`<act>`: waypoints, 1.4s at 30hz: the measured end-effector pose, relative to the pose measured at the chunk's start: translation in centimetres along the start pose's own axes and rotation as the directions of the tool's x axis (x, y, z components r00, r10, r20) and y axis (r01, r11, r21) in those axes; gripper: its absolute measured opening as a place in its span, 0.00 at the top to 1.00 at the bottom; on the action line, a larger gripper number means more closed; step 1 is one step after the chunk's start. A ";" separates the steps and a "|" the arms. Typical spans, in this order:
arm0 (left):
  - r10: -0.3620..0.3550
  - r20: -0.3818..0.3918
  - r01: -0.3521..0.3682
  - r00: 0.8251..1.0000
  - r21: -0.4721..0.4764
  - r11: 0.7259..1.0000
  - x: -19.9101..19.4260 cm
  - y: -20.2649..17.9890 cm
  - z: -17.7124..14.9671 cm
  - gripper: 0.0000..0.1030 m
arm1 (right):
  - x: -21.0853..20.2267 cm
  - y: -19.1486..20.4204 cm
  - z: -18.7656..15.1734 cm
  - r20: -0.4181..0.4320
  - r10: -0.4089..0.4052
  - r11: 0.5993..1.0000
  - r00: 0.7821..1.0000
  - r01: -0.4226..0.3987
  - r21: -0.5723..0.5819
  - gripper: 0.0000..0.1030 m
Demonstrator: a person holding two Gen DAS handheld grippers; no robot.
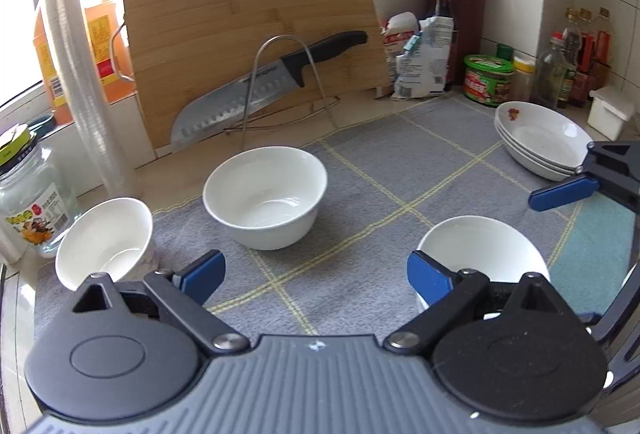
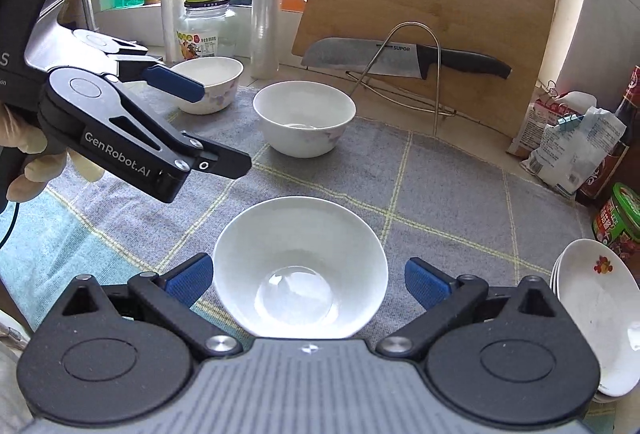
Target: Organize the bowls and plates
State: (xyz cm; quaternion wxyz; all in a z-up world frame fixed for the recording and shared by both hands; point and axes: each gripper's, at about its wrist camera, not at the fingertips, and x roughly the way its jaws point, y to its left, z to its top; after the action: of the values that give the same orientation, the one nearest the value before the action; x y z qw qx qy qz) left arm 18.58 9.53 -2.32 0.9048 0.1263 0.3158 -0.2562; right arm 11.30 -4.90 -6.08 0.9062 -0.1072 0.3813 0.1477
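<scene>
Kitchen counter, grey checked mat spread over it. Near bowl upright on the mat toward its front edge, sitting right between the right gripper jaws, spread wide, pads clear of the rim on both sides. Left gripper gaping too, nothing inside, only bare mat; middle bowl just ahead. Third bowl at the mat's left edge, stacked plates at its right edge.

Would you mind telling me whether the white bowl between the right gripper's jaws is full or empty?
Empty: the bowl stands upright on the mat, and its bare glossy bottom shows all the way down.
</scene>
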 end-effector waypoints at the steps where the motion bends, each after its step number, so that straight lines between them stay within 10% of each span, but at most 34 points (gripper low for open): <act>1: 0.021 0.002 -0.021 1.000 -0.003 1.000 0.1 0.2 -0.1 0.06 | 0.1 -0.2 0.2 -0.004 -0.001 1.000 1.000 0.001 0.004 0.00; 21: 0.134 0.019 -0.133 0.991 -0.054 0.990 5.0 3.1 0.2 0.06 | 5.5 -3.5 7.6 -0.006 0.071 0.997 0.997 -0.071 0.039 0.00; 42: 0.069 -0.002 -0.069 0.998 -0.056 0.996 9.3 3.5 0.6 0.06 | 15.0 -4.4 13.6 -0.096 0.207 0.978 0.974 -0.206 0.021 0.01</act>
State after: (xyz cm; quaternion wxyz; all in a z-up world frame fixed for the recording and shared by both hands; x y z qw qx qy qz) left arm 27.01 8.68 -7.48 0.9162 0.1119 0.3185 -0.2158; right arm 31.83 -2.05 -7.24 0.8667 -0.0693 0.4352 0.2338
